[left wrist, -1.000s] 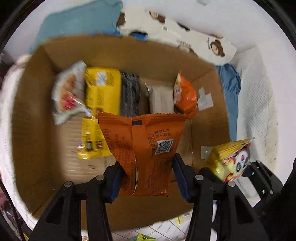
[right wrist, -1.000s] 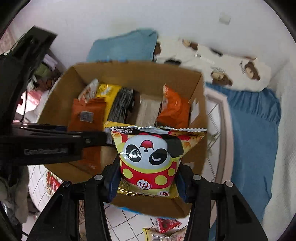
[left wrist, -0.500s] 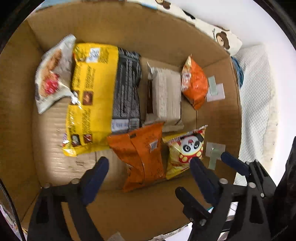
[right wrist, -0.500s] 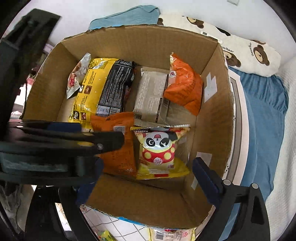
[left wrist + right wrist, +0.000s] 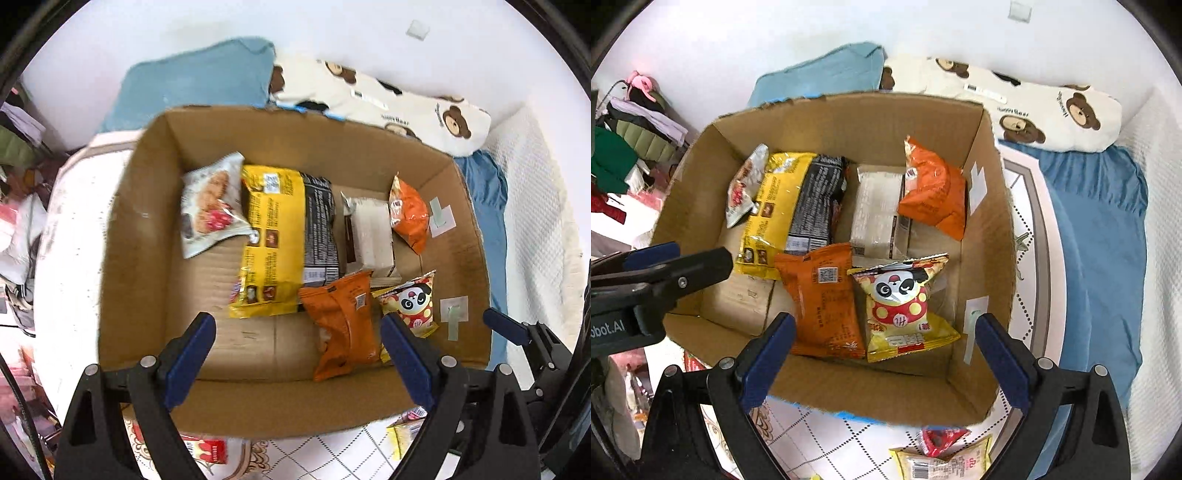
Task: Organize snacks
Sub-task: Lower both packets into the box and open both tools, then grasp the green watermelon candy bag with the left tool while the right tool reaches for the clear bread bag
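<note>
Left gripper: your left gripper (image 5: 297, 332) hangs released over the near part of the brown cardboard box (image 5: 147, 229); its jaws have just been opening and nothing sits between the blue pads.
Right gripper: your right gripper (image 5: 884, 334) is likewise spread wide above the box's near right corner, jaws just opened, pads touching nothing.
Orange packet: the flat orange snack packet with a QR code (image 5: 341, 325) lies on the box floor just past your left gripper, near its right finger.
Panda packet: the yellow snack packet with a cartoon panda (image 5: 903, 310) lies beside the orange one, touching its right edge, between your right gripper's fingers in view but below them.
Middle of box: a large yellow and black snack bag (image 5: 284, 240) lies flat; the orange packet overlaps its near right corner.
Far row: a white cookie packet with red print (image 5: 210, 206) leans at the left, a pale wrapped block (image 5: 369, 232) sits right of the big bag, and a small puffed orange bag (image 5: 932, 192) leans by the right wall.
Surface: the box stands on a bed with a white diamond-patterned sheet (image 5: 831, 443); loose snack packets (image 5: 942, 458) lie on it near the box.
Beyond: a blue pillow (image 5: 827, 77) and a cream bear-print pillow (image 5: 1052, 107) lie against a white wall.
Left edge: piled clothes (image 5: 639, 125).
</note>
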Tool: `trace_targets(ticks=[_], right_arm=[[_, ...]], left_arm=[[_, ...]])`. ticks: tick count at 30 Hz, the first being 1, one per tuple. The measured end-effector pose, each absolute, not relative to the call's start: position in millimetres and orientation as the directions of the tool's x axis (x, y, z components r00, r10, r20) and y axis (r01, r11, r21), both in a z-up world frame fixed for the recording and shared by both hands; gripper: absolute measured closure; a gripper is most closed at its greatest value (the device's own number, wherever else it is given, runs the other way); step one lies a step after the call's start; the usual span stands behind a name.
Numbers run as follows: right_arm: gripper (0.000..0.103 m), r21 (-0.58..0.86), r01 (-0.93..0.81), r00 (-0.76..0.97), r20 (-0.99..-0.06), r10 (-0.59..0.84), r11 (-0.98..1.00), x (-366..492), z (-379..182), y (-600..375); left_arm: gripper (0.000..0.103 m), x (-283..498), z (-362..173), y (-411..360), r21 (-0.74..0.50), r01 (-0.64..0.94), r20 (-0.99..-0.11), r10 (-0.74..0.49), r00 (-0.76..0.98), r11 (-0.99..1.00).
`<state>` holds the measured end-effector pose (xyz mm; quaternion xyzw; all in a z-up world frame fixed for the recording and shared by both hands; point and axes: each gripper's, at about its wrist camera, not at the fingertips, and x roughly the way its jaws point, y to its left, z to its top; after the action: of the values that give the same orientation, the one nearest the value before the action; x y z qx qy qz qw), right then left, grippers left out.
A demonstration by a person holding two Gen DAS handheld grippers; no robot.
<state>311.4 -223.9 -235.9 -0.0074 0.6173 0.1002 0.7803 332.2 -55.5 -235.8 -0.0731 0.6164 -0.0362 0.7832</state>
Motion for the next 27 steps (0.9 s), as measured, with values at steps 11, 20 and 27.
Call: trace_targets(ticks=[11,20,27], right_arm=[[0.004,0.141,-0.166,0.357,-0.914,0.193,0.976,263,-183,-222],[0.003,0.168,-0.147,0.298,-0.932,0.206,0.975,163,-210,-237],[0.003,0.205,0.051,0.046,-0.978,0.203,0.977,73,-321,-289]], left_arm=[[0.012,278,-185,-56,-0.098,-0.008,-0.902,-0.085,0.424,0.995],[0.012,165,-220,-64,-0.046,0.078,-0.912,-0.074,0.403,0.996],[0.012,84,-355,-104,-0.187,0.156,-0.982,-0.179,-0.061,0.97]])
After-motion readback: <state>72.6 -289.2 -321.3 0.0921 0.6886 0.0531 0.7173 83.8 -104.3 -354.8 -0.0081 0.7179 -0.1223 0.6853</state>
